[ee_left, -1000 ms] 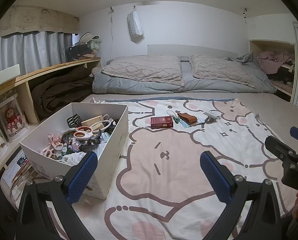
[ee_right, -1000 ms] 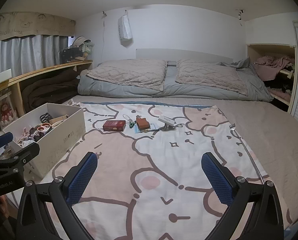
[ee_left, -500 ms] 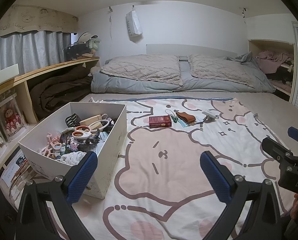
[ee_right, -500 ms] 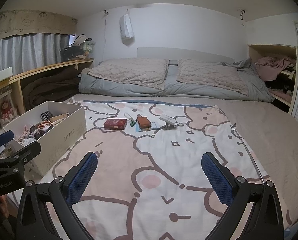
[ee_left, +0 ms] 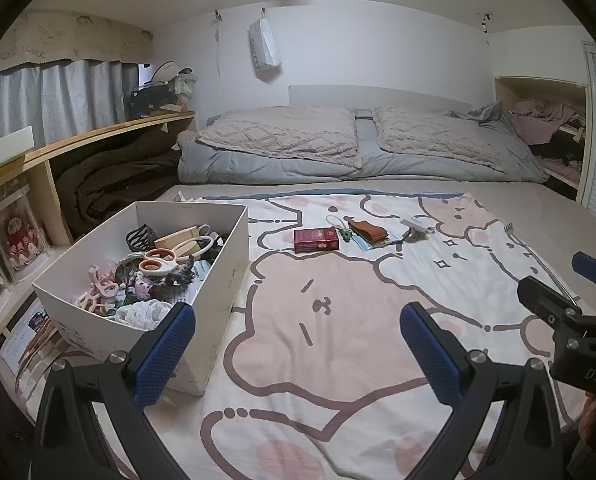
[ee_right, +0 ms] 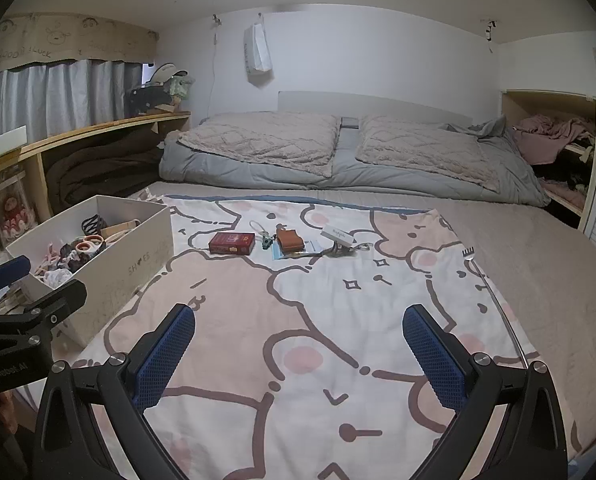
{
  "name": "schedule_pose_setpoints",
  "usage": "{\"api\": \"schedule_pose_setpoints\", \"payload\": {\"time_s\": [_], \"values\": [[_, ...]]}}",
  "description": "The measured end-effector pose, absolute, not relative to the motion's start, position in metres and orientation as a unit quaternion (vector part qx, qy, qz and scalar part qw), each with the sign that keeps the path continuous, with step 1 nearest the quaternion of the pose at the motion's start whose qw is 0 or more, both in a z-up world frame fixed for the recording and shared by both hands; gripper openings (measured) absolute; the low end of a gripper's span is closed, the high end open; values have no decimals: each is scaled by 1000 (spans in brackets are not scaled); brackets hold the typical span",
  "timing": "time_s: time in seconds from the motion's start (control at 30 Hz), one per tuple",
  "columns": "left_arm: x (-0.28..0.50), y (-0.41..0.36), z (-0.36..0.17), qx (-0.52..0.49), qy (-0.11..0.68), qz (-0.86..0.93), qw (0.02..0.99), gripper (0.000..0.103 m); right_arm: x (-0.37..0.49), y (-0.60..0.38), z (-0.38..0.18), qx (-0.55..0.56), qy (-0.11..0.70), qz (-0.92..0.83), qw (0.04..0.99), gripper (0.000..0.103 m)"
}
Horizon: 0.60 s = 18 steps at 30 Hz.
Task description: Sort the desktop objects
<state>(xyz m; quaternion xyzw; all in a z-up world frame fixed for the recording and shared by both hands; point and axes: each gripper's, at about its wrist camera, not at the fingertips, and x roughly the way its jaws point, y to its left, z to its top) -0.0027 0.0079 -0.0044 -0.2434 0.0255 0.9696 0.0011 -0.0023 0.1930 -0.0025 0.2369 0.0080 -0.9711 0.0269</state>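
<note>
Both tools gape wide, empty: left tool (ee_left: pixel 298 330), right tool (ee_right: pixel 298 330). White box (ee_left: pixel 222 276) left of frame half-filled; red pack (ee_right: pixel 231 243) and neighbours mid-frame await sorting.

The left hand-held gripper (ee_left: pixel 298 344) is held level and points forward, its blue-padded fingers (ee_left: pixel 166 356) spread wide with nothing between them. The right hand-held gripper (ee_right: pixel 299 346) sits beside it, equally wide and empty.

One white box (ee_left: pixel 222 280), one red card pack (ee_left: pixel 315 239), one brown pouch (ee_left: pixel 367 229), two pillows (ee_left: pixel 286 136)
</note>
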Motion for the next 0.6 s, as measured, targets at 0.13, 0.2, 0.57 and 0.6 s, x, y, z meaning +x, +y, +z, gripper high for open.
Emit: {"api": "schedule_pose_setpoints", "payload": {"time_s": [0.13, 0.2, 0.57, 0.6], "values": [[-3, 9, -5, -245, 26, 969, 2, 103, -4, 194, -4, 240, 8, -970, 25, 103], [-3, 9, -7, -246, 25, 969, 3, 103, -4, 195, -4, 241, 8, -970, 25, 103], [-8, 8, -13, -260, 25, 965, 11, 103, -8, 201, -4, 256, -4, -966, 31, 103], [-10, 9, -14, -262, 27, 965, 12, 103, -8, 202, -3, 257, -7, -966, 32, 103]]}}
